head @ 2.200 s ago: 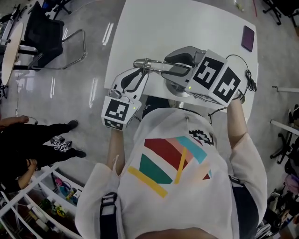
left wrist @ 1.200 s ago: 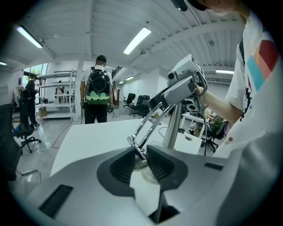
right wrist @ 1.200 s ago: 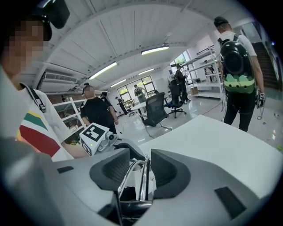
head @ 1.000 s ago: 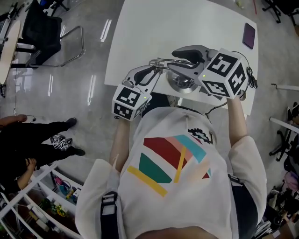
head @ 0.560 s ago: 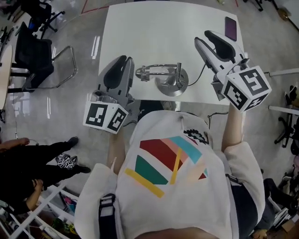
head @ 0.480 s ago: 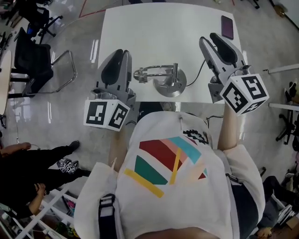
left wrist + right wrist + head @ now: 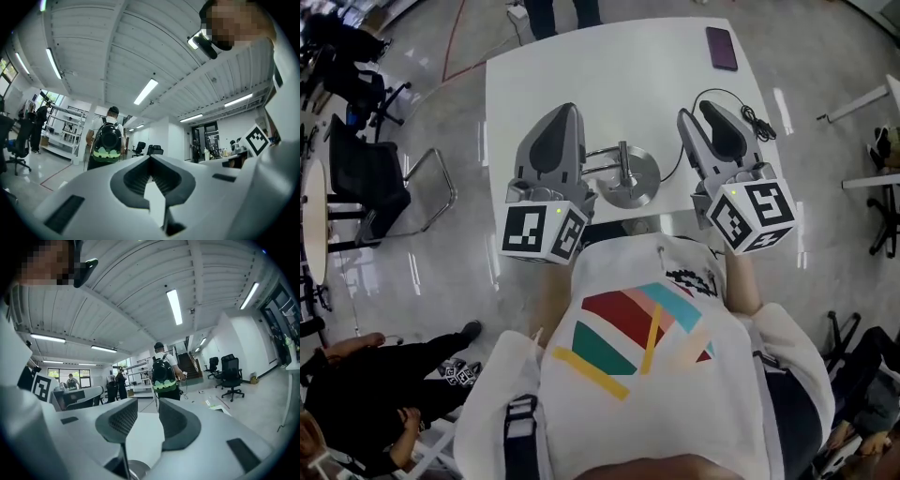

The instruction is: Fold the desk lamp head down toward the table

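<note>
Jaws of the left gripper (image 7: 564, 112) are shut together, empty; the right gripper (image 7: 697, 112) is held slightly parted, empty. Between them the desk lamp (image 7: 630, 180) is seen folded flat on the table (image 7: 609, 66), with a phone (image 7: 721, 48) lying beyond.

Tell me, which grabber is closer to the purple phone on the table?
Right. The right gripper hovers on the same side of the table as the phone, apart from it; the left gripper is beyond the lamp, farther off.
</note>
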Motion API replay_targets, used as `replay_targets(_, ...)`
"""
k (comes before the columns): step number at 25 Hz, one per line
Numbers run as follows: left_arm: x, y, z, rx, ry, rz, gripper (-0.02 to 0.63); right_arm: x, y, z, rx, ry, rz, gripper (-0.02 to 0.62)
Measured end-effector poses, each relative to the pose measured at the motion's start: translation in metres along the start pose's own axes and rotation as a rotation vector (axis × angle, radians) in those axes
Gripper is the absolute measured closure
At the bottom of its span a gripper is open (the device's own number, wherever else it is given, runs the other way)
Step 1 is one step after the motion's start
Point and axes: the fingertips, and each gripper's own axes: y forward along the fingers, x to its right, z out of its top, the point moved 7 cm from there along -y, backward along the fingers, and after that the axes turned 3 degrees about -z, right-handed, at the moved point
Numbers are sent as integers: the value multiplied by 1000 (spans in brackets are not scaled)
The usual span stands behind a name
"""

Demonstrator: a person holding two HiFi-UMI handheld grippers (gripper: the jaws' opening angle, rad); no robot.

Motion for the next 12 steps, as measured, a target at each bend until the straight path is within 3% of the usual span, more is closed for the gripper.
replay_targets(12,3,6,-1,-9,-9,-19,558,-7,7,10,15,-33,28,448)
